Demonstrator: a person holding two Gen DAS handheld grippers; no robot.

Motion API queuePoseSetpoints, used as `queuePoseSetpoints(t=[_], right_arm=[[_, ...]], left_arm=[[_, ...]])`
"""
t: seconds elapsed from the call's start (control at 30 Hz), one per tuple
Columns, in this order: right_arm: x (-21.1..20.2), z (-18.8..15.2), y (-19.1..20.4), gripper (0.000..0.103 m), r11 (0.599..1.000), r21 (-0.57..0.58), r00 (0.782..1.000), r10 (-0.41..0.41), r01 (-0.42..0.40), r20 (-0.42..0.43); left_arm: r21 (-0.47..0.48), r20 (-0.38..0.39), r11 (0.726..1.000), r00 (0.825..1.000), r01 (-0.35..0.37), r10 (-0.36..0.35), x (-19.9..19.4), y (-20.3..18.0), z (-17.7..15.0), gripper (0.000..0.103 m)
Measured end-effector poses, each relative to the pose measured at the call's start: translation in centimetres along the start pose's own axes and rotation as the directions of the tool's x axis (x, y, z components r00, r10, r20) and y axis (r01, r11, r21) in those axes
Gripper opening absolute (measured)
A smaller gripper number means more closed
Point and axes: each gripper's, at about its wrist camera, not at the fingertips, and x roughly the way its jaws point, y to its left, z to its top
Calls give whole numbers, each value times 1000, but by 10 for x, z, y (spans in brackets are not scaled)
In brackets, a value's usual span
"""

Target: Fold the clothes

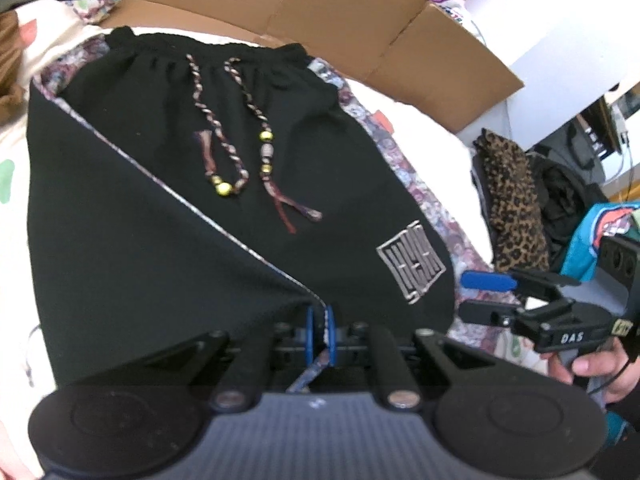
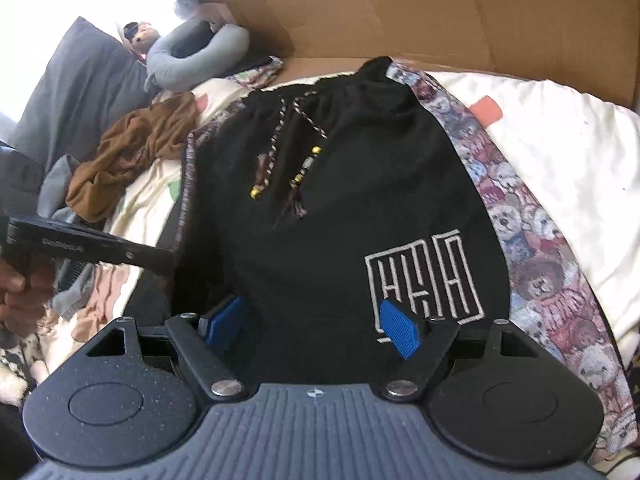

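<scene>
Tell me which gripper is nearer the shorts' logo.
Right. The right gripper hangs open right at the logo; the left gripper pinches a folded hem beside it.

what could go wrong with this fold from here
1. The left gripper pinches only the thin trimmed edge of the black shorts; pulled further, that edge may slip out and the folded flap would fall back.
2. The beaded drawstring lies loose on top, so it could bunch up under the fold and leave a lump.
3. The right gripper is open over the fabric near the logo and pins nothing, so the whole garment may drag across the sheet.
</scene>
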Motion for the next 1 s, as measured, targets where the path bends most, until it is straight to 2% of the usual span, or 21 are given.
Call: queuePoseSetpoints(t=[0.37,0.5,1.0], right_arm=[[3,7,27,81,993,-43,994,108,-108,21],[4,8,35,78,991,-57,992,124,-123,10],[-1,9,41,78,985,-65,986,162,-160,27]], left_arm=[[-6,-21,994,994,106,-106,25,-33,0,7],[-27,-25,990,990,139,-140,31,-41,4,7],[-75,9,975,978,209,-209,36,-52,24,7]])
